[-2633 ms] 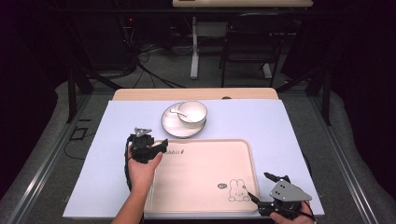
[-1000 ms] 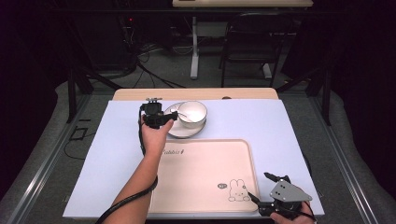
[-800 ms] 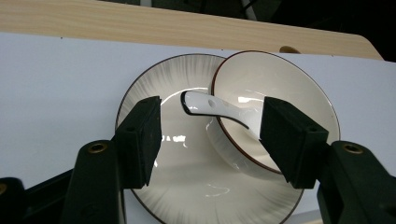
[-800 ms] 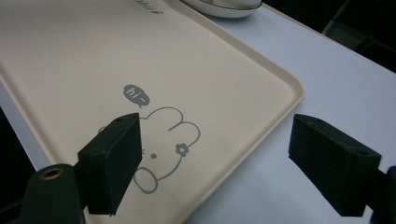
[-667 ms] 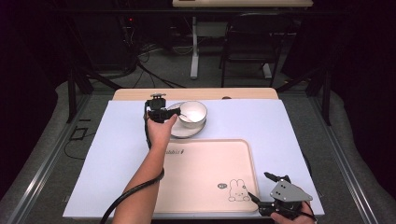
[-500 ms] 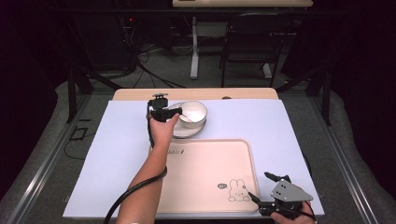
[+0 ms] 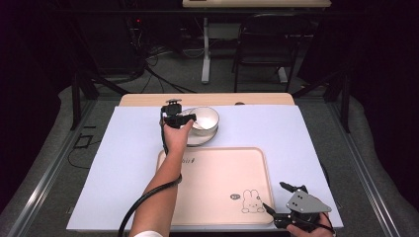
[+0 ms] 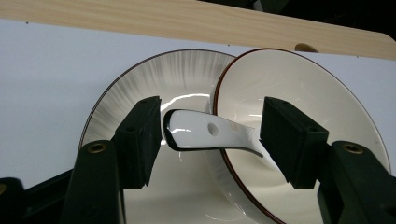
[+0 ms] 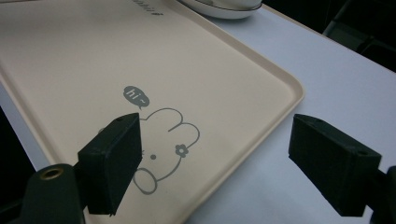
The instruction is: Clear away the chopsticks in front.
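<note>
A white bowl [image 7: 206, 120] with a brown rim sits on a white plate [image 7: 195, 139] at the far middle of the table. A white ceramic spoon [image 8: 210, 135] leans out of the bowl [image 8: 303, 121], its handle end over the plate [image 8: 154, 79]. My left gripper [image 7: 185, 118] hovers at the bowl's left rim; in the left gripper view my left gripper [image 8: 212, 140] stands open, its jaws on either side of the spoon handle without touching it. My right gripper [image 7: 289, 207] rests open at the front right corner of the beige tray [image 7: 217, 173].
The beige tray [image 9: 93, 56] carries a printed rabbit [image 9: 159, 140] with a "hi" bubble at the corner under my right gripper [image 9: 215, 163]. A light blue mat [image 7: 123, 163] covers the wooden table [image 7: 148, 99]. A chair [image 7: 262, 44] and cables stand beyond the table.
My left gripper moved from the tray's near left corner forward to the bowl and spoon, then inched closer around the spoon handle. The right gripper stayed still.
</note>
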Tool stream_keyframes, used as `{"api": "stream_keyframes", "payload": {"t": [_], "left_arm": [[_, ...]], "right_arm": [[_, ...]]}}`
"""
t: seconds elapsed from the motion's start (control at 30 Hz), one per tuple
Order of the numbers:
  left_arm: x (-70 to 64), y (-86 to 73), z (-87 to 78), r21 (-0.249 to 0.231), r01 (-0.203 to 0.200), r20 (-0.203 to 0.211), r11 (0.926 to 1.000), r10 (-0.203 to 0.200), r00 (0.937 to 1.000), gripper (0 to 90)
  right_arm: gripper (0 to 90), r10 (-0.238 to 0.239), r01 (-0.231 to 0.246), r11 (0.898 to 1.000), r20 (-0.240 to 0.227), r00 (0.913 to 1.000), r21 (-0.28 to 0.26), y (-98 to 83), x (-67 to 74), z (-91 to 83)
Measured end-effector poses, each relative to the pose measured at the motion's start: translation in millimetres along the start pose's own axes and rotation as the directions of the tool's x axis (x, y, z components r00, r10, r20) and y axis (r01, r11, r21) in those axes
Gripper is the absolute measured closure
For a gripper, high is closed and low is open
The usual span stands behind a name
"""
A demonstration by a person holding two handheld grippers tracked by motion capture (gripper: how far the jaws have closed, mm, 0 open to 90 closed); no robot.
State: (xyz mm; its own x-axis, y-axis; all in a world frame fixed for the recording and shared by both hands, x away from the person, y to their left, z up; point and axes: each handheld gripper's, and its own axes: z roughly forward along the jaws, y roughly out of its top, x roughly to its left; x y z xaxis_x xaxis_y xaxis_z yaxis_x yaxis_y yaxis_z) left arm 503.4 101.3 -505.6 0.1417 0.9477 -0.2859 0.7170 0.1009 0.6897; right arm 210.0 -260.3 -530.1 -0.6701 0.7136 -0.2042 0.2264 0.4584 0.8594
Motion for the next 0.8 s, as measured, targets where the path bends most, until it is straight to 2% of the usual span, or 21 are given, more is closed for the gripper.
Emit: {"api": "stream_keyframes", "payload": {"t": [0.2,0.8], "left_arm": [[1.3,-4.1,7.5,0.004,0.018,0.007,0.9998,-0.019,0.9998,38.5],[-5.2,-11.2,20.5,0.027,0.008,0.01,0.9996,-0.008,0.9999,38.8]], "right_arm": [[17.0,0.001,-0.001,1.0,-0.002,1.0,0.0,-0.1,-0.2,0.3],[17.0,0.001,-0.001,1.0,-0.002,1.0,-0.001,-0.3,-0.9,0.0]]}}
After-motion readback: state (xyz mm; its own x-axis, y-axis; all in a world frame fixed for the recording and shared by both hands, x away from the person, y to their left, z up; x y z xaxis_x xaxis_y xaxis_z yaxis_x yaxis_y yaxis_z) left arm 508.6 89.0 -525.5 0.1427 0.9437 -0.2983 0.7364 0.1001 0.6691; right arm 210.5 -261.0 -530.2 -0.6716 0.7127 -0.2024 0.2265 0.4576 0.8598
